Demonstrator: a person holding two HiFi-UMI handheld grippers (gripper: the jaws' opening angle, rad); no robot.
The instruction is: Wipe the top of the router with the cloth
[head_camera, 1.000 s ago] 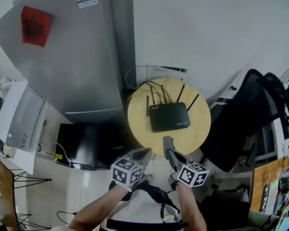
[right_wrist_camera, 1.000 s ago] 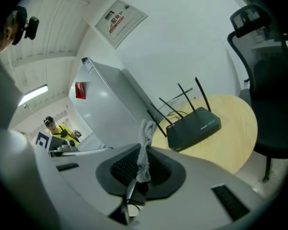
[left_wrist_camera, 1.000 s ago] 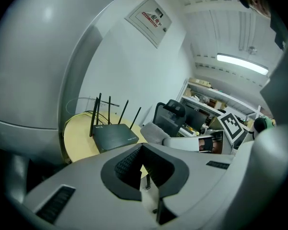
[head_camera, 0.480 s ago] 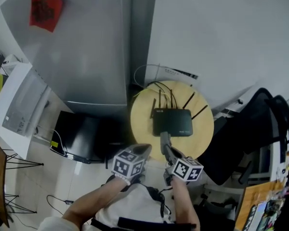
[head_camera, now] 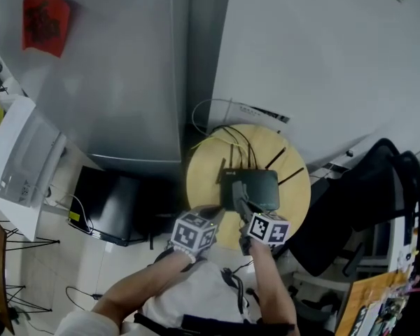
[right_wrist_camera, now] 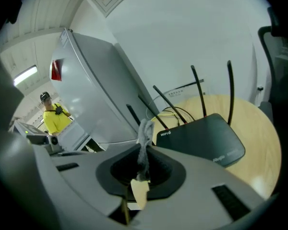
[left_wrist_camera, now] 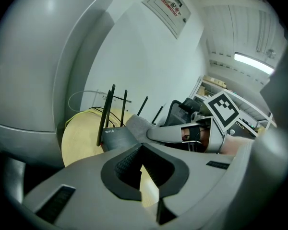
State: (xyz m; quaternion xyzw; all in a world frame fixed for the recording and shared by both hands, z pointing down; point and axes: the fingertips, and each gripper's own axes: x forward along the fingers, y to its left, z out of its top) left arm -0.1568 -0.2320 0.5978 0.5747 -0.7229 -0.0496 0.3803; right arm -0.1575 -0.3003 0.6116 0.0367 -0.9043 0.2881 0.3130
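Round table (head_camera: 203,177) by fridge (head_camera: 126,82) | router (head_camera: 259,187) on top | right gripper (head_camera: 238,200) pinches cloth (right_wrist_camera: 145,131) | left gripper (head_camera: 213,209) closed

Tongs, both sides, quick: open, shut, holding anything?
Left tongs: shut, nothing between them.
Right tongs: shut on the small grey cloth.

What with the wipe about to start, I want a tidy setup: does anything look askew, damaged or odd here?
Nothing spilled or damaged. Only the antennas on the router look uneven: two stand nearly upright, others lean sideways, and cables trail behind it on the table. The right gripper pinches the cloth.
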